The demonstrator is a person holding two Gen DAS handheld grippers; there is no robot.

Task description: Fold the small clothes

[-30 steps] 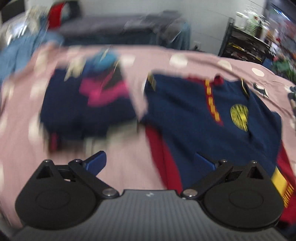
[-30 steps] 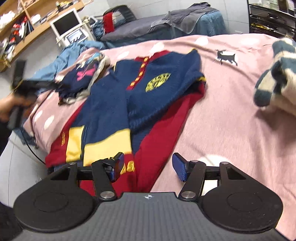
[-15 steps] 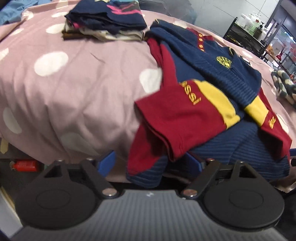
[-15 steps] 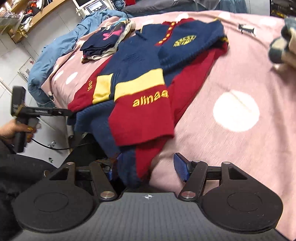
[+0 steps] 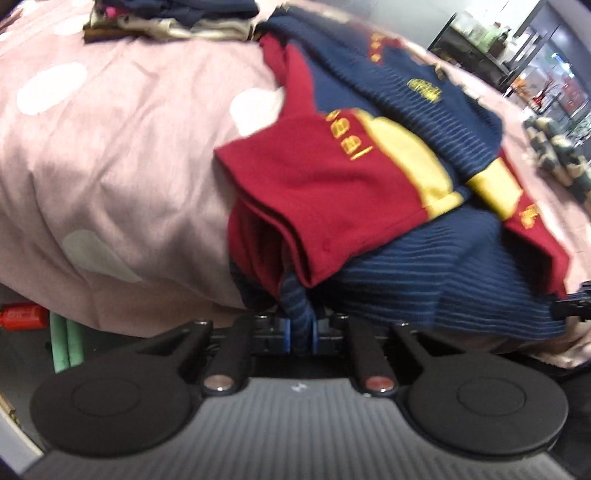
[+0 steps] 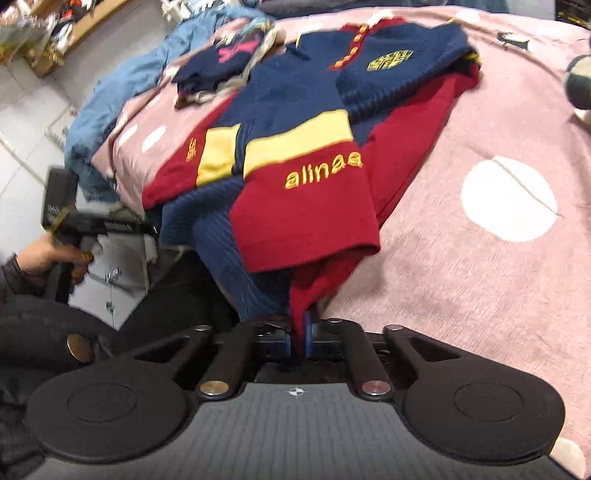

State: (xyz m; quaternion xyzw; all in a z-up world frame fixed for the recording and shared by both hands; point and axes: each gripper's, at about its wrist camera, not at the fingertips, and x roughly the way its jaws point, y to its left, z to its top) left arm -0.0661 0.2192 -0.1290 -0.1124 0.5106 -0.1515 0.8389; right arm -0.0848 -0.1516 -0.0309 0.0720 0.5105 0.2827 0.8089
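A bed under a pink bedspread (image 6: pixel 480 155) with white dots fills both views. In the right wrist view, pale floor tiles (image 6: pixel 26 122) lie at nine o'clock and a wooden shelf (image 6: pixel 74 29) of clutter stands at eleven. In the left wrist view, a dark shelving rack (image 5: pixel 476 48) stands at one o'clock before blurred bright lights.

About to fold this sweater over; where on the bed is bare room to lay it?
Bare pink bedspread lies right of the sweater, up to the striped garment at the far right edge. Left is crowded: folded pile, blue cloth, bed edge.
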